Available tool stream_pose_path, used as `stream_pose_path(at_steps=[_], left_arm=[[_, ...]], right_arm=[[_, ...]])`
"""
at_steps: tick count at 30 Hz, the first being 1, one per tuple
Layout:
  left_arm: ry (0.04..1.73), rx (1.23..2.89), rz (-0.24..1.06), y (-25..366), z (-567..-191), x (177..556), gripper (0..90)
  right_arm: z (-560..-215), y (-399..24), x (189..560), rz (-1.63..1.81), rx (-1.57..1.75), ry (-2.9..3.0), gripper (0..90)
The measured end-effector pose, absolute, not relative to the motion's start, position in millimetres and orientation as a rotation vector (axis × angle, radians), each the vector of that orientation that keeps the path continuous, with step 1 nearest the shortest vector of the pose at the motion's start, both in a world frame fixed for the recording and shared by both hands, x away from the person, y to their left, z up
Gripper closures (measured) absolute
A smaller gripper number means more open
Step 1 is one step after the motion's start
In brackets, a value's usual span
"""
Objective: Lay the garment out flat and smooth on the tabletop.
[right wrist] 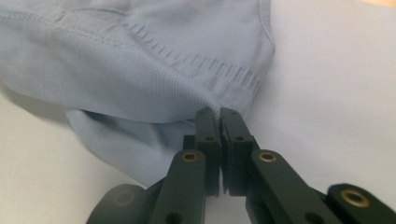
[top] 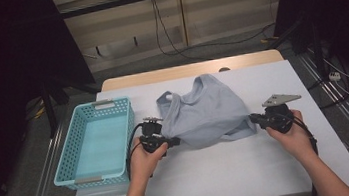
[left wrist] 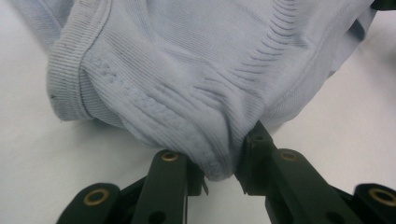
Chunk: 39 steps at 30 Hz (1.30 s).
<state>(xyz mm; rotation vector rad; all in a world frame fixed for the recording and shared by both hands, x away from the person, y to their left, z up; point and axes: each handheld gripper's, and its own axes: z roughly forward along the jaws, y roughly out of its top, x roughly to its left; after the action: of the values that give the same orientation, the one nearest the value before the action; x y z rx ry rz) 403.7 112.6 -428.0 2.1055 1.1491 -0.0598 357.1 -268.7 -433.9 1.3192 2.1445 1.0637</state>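
While the pale blue garment (top: 204,112) lies bunched in the middle of the white counter (top: 232,171), a claw has hold of it at each side. The left claw (top: 172,141) is clamped on a thick ribbed fold at the garment's near left edge, its jaws held apart by the bunched cloth (left wrist: 210,154). The right claw (top: 254,118) is clenched tight on a thin pinch of fabric at the garment's right edge (right wrist: 212,109). A turquoise basket (top: 65,167) stands just left of the garment, beside the left hand (top: 145,159).
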Motion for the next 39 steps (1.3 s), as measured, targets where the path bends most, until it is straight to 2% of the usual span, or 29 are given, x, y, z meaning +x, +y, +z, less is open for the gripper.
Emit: stream_pose_path(at_steps=[4,10,16,23,33,39], left_arm=[[1.136,2.115,-0.04,110,-428,402,71.9],[1.127,2.129,0.0,109,-431,399,54.2],[1.139,2.131,0.042,109,-432,394,41.7],[1.139,2.148,0.047,112,-430,388,38.7],[1.15,2.154,0.05,121,-429,381,32.6],[1.141,2.164,0.063,116,-431,381,27.8]], right_arm=[[-437,-269,358,1.058,1.327,2.144,87.5],[-437,-270,358,1.076,1.333,2.142,86.3],[-435,-271,357,1.084,1.332,2.133,85.2],[-428,-273,353,1.132,1.316,2.106,85.2],[-425,-249,343,1.161,1.211,2.182,68.1],[-430,-237,342,1.178,1.163,2.257,63.0]])
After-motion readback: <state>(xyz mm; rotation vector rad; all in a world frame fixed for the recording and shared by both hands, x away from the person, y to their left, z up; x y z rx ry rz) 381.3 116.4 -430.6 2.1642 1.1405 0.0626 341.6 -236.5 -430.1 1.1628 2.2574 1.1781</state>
